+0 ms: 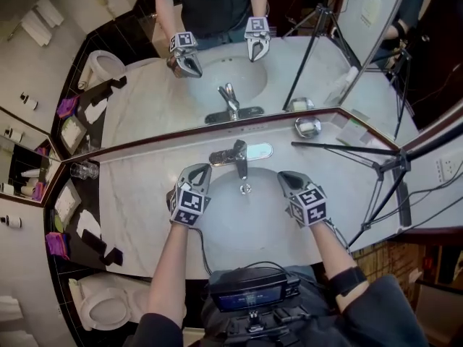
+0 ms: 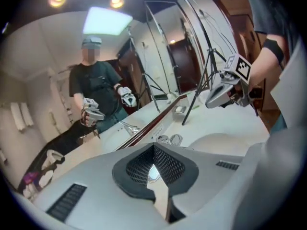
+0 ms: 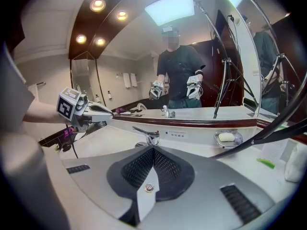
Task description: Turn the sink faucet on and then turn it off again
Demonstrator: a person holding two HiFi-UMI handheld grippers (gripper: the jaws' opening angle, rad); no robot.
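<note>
The chrome faucet (image 1: pixel 239 157) stands at the back of the white sink basin (image 1: pixel 224 226), above the drain (image 1: pixel 246 189). My left gripper (image 1: pixel 200 170) hovers over the basin's left rim, just left of the faucet and apart from it. Its jaws are shut with nothing between them (image 2: pixel 154 147). My right gripper (image 1: pixel 285 178) hangs over the basin's right side, also shut and empty (image 3: pixel 153 150), pointing at the faucet (image 3: pixel 147 136). Each gripper shows in the other's view: the right gripper (image 2: pixel 224 91) and the left gripper (image 3: pixel 90 111). No water stream is visible.
A soap dish (image 1: pixel 307 126) with a soap bar sits at the back right of the marble counter (image 1: pixel 137 194). A glass (image 1: pixel 85 170) stands at the back left. A black tripod (image 1: pixel 380 170) stands over the right end. A toilet (image 1: pixel 105 311) is lower left. A mirror runs behind the faucet.
</note>
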